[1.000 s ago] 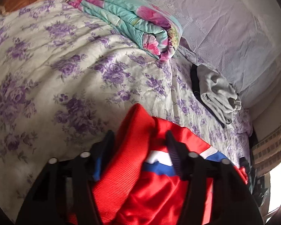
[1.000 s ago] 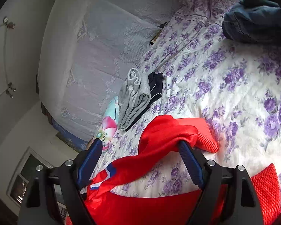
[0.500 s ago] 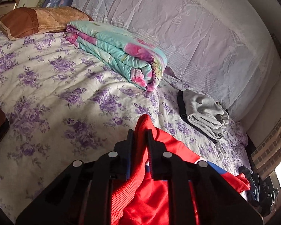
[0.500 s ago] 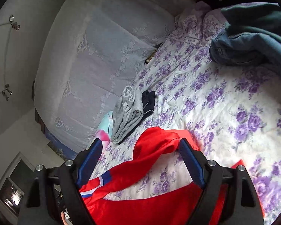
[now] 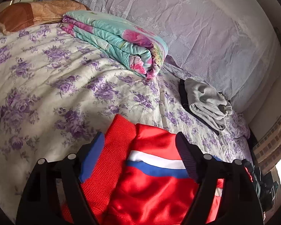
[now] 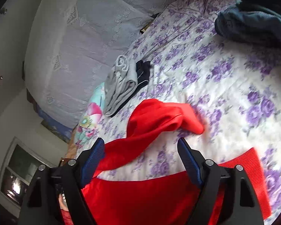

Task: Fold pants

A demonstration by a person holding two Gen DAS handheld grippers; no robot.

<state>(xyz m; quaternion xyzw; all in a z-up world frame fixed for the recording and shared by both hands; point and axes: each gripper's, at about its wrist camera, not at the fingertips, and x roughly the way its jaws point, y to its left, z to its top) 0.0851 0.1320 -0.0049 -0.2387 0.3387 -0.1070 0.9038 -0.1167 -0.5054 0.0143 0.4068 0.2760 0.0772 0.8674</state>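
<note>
Red pants (image 5: 151, 180) lie bunched on the purple-flowered bedspread (image 5: 46, 86), right under both my grippers. Left gripper (image 5: 140, 144): jaws wide and opening, the ribbed red cuff and the white-and-blue stripe part of the pants sit between the fingers, pads not pressing on the cloth as far as I see. Right gripper (image 6: 141, 150): jaws apart and closing slightly, nothing clamped; one twisted pant leg runs from its left finger up across the gap to a folded hump (image 6: 159, 116) ahead, bedspread (image 6: 224, 86) showing between the fingers. A ribbed red edge (image 6: 252, 170) pokes out past the right finger, blurry. Rest of the bed: folded teal floral quilt (image 5: 118, 41) at the far side, brown pillow (image 5: 33, 13) behind it, a folded grey garment (image 5: 206, 101) on top of a black one (image 5: 182, 95), well apart from the pants, near the pale lace-covered headboard (image 5: 206, 28). In the right view, a dark blue-green pile of clothes (image 6: 252, 16) in the far corner. Window (image 6: 18, 170) low at left.
</note>
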